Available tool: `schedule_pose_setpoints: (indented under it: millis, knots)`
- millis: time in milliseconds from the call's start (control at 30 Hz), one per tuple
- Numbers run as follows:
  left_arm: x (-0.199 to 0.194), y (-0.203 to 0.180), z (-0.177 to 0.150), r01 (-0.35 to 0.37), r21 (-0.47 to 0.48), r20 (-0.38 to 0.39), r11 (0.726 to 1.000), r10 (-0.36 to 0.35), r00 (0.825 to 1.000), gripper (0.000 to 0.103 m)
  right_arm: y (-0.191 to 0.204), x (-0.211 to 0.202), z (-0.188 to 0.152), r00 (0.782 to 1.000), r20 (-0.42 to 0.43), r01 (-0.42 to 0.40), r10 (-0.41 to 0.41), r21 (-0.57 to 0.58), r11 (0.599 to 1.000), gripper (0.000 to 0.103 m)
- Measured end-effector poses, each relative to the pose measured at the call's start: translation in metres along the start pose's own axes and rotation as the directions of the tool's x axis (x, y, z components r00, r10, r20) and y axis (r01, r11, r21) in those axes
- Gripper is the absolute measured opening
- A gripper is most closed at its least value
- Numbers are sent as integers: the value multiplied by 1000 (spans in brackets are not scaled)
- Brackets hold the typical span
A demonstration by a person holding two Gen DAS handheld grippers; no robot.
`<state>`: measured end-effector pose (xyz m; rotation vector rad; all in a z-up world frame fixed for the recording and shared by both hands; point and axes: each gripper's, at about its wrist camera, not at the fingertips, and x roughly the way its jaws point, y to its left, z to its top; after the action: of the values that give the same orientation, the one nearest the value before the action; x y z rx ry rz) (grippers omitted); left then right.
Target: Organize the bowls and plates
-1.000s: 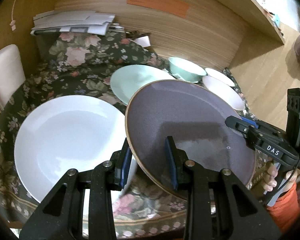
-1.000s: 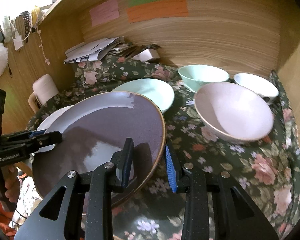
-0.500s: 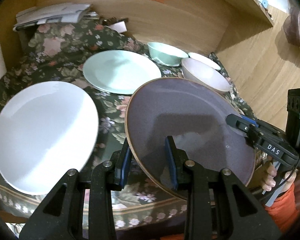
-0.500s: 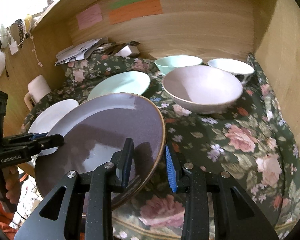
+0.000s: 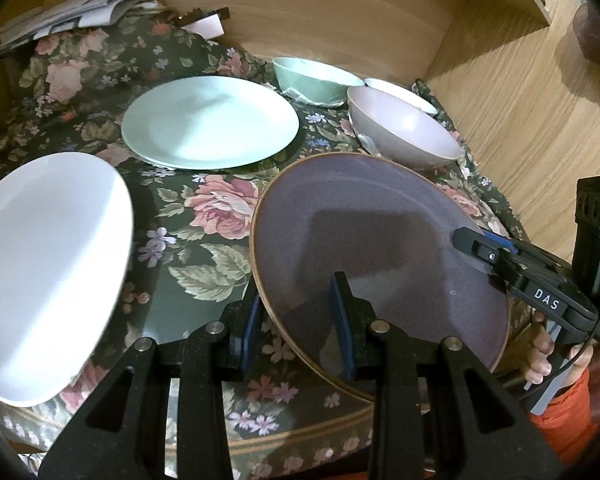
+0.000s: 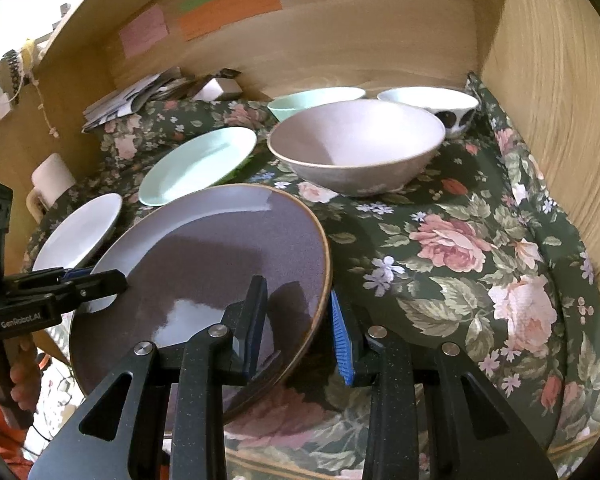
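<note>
A purple plate (image 5: 380,248) (image 6: 220,272) with a brown rim hangs tilted above the front of the floral cloth (image 5: 204,240), held from both sides. My left gripper (image 5: 296,320) is shut on its left rim. My right gripper (image 6: 298,316) is shut on its right rim and also shows at the right edge of the left wrist view (image 5: 484,246). On the cloth lie a white plate (image 5: 40,272) (image 6: 80,232) at the left and a mint plate (image 5: 210,122) (image 6: 198,164) behind. Further back stand a pink bowl (image 5: 404,128) (image 6: 356,144), a mint bowl (image 5: 312,76) (image 6: 312,100) and a white bowl (image 5: 400,92) (image 6: 432,100).
Wooden walls (image 6: 560,100) close in the back and right of the cloth-covered surface. A pile of papers (image 5: 68,16) and a small box (image 6: 216,88) lie at the back left. A white mug (image 6: 52,178) stands at the far left. Bare cloth (image 6: 480,260) stretches to the right of the purple plate.
Both grippers have carried the purple plate away from above the white plate, rightwards and lower toward the cloth's front. The white plate now lies fully uncovered at the left.
</note>
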<state>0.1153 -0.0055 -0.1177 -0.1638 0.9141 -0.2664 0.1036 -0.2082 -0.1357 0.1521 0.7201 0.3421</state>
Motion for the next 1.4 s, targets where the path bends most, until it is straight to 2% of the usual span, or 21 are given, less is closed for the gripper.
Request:
schedule_pose_setpoints:
  millis: [367, 733, 900, 1100, 1267, 1400]
  knots:
    - [13, 6, 9, -18, 0, -12, 1000, 18, 1000, 32, -4, 13, 2, 1000, -2, 12, -12, -11, 1000, 29]
    - [14, 7, 8, -4, 20, -9, 1000, 4, 1000, 33, -3, 15, 1, 999, 3, 33, -32, -25, 999, 30]
    - [9, 6, 5, -14, 23, -13, 1000, 14, 1000, 40, -2, 7, 2, 999, 12, 46, -46, -19, 999, 32]
    - [-8, 6, 2, -26, 25, 17, 999, 25, 1000, 50, 9, -9, 5, 997, 52, 52, -49, -42, 998, 45]
    - [-41, 5, 4, -55, 45, 120, 997, 49, 992, 63, 34, -24, 11, 992, 117, 62, -49, -108, 992, 60]
    - [-66, 11, 8, -75, 36, 197, 997, 66, 978, 74, 58, -32, 18, 987, 158, 48, -21, -167, 985, 64]
